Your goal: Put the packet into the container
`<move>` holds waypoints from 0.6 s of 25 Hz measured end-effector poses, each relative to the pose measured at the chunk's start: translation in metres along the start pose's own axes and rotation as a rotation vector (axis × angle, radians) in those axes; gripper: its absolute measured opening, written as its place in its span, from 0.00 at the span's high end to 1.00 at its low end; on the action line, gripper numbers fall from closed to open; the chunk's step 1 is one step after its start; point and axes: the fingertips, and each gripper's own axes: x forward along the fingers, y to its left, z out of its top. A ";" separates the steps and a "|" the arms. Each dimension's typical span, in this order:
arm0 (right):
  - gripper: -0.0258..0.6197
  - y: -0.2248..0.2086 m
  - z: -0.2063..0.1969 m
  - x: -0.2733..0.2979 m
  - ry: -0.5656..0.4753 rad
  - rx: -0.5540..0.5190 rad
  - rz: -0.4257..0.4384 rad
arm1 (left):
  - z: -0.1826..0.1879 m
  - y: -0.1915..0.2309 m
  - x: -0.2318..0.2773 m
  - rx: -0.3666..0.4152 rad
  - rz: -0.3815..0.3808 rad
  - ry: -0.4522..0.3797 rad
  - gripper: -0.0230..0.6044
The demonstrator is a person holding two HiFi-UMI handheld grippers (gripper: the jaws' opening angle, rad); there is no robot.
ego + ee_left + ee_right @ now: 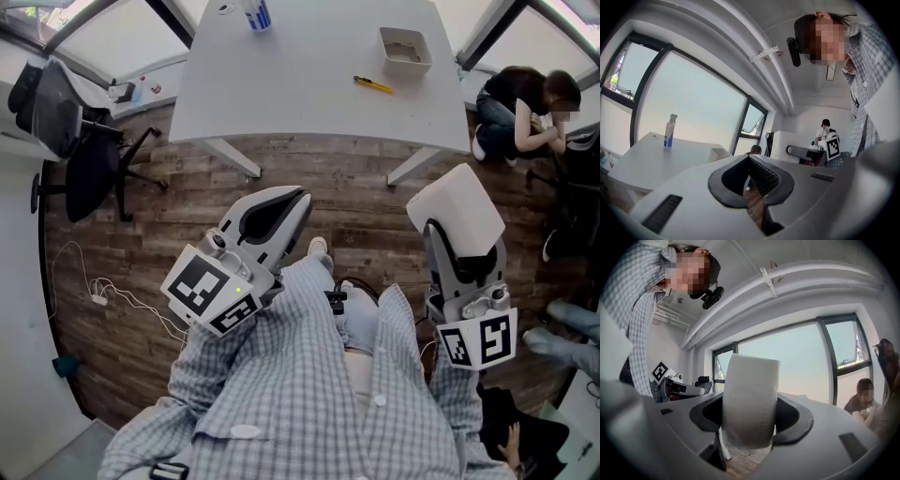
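Two tongs are held out in front of a person in a checked shirt, over a wooden floor (319, 183) and short of the near edge of a white surface (300, 84). The right tongs (751, 420) stand wide and clamp a white, soft-looking packet (457, 208). The packet stands upright between the pads and sticks out above them, in the air off the surface's near right corner and well apart from the container (405, 48). That container, a small white rectangular tub, sits near the far right corner of the surface. A yellow-and-black pen-like tool (373, 84) lies just nearer than it, toward the right edge. A spray bottle (257, 13) with a blue label stands at the far edge, left of the middle. The left tongs (286, 202) are narrow, tips together, with nothing between them. A black office chair (80, 150) stands on the floor off the surface's left edge, and another person (520, 108) crouches off its right edge.
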 end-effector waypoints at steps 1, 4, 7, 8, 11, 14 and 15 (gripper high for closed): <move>0.52 -0.001 0.001 0.005 -0.002 -0.001 -0.006 | 0.002 0.005 0.002 0.002 -0.005 0.001 0.95; 0.52 -0.002 0.006 0.020 -0.008 -0.008 -0.021 | 0.007 0.020 0.007 0.004 -0.017 0.003 0.95; 0.52 -0.005 0.009 0.034 -0.013 -0.010 -0.043 | 0.014 0.035 0.012 0.005 -0.028 0.000 0.95; 0.52 -0.006 0.010 0.038 -0.015 -0.010 -0.049 | 0.015 0.039 0.014 0.006 -0.032 -0.002 0.95; 0.52 -0.005 0.011 0.051 -0.024 0.001 -0.067 | 0.019 0.052 0.018 0.008 -0.046 -0.002 0.95; 0.52 -0.001 0.014 0.062 -0.042 0.008 -0.078 | 0.023 0.062 0.021 0.015 -0.060 0.002 0.95; 0.52 0.000 0.015 0.064 -0.045 0.006 -0.080 | 0.024 0.065 0.022 0.018 -0.065 0.003 0.95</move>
